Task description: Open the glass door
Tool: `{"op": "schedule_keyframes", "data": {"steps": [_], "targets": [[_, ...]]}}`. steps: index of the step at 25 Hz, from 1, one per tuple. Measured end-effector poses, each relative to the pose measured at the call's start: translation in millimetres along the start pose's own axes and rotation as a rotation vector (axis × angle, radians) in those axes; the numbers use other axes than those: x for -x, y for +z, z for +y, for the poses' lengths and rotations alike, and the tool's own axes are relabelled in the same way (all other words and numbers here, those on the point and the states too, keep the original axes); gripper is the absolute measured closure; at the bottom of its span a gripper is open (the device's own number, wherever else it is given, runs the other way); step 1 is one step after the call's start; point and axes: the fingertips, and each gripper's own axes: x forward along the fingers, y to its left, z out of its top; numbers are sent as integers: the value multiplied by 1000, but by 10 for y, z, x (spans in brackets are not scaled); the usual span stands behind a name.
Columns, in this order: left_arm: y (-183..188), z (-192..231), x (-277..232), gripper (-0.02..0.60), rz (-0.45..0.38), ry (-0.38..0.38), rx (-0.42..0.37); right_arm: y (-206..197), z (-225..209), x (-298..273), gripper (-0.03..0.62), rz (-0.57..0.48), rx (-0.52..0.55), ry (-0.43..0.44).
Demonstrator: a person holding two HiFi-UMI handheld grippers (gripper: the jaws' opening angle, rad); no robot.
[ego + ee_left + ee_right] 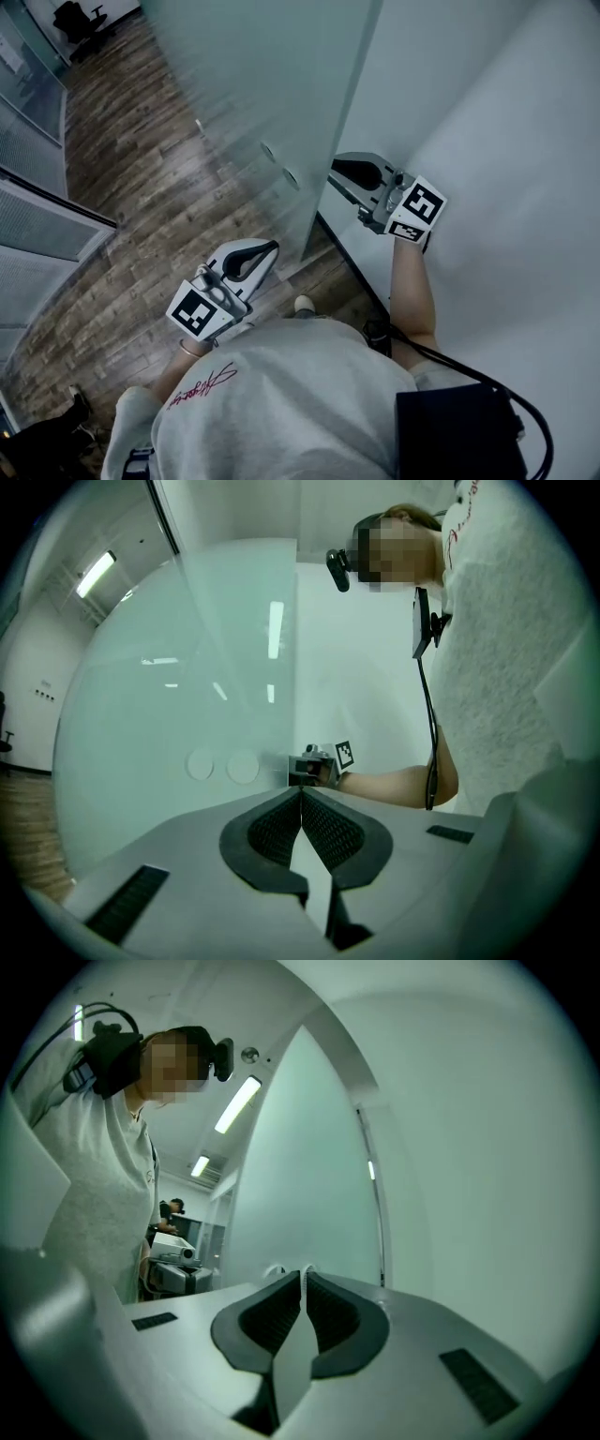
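Observation:
The frosted glass door [253, 84] stands at an angle to the white wall, its free edge running down the middle of the head view. Two round fittings [281, 165] sit on the pane near that edge. My right gripper [336, 173] is shut, its tips right at the door's edge beside the fittings; I cannot tell whether they touch the glass. The right gripper view shows the jaws [302, 1277] closed tip to tip with the pane [300, 1166] ahead. My left gripper [272, 248] hangs lower, short of the door, also shut [300, 792], facing the pane [187, 667] and the right gripper [307, 766].
A white wall [487, 141] runs along the right. Wooden floor [141, 169] lies beyond the door, with a glass partition [37, 234] at the left and an office chair [80, 19] far back. A cable and black bag [459, 422] hang at my right side.

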Motion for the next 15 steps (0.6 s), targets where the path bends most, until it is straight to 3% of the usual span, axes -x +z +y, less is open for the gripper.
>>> {"op": "schedule_keyframes", "data": {"steps": [7,15], "targets": [[59,-71,49,565,-25,-125,-15,93,602,342,566,-59,-13,-150],[81,-285,309,565,-34,-232,-15,189,1286,311,571,-59,18,-231]]}}
